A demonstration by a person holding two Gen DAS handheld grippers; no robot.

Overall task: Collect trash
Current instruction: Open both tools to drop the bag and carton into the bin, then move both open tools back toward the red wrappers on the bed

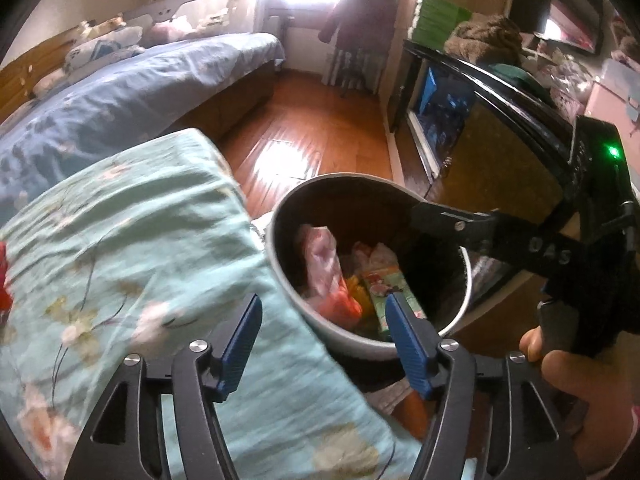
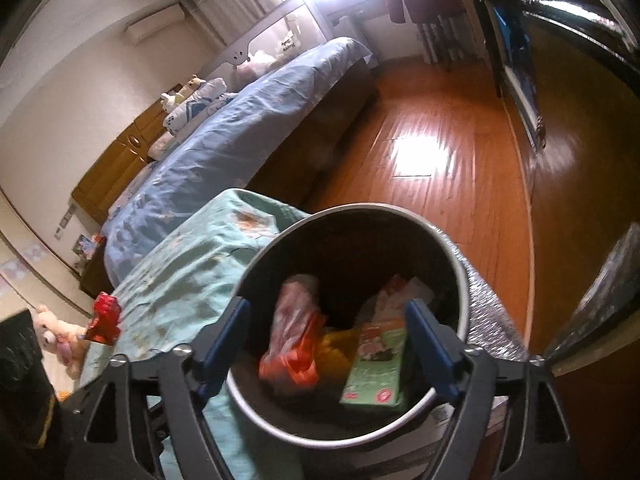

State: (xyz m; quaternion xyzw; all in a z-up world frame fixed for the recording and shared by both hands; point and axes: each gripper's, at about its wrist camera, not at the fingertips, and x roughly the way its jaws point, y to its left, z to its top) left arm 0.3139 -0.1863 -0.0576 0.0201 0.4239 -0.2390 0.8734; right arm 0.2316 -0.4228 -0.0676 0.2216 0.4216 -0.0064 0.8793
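Both tools spread, empty: left tool (image 1: 322, 334), right tool (image 2: 328, 340) over bin (image 2: 460, 280). Red wrapper (image 2: 106, 318) lies left (left tool nearer).

The right claw (image 1: 416, 216), seen from the left wrist, bears raised characters "0 4 5" on its black arm.

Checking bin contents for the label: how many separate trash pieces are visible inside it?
4, possibly more underneath. In the bin: pink-orange plastic bag on the left, yellow wrapper in the middle, green carton on the right, white crumpled wrapper behind the carton.
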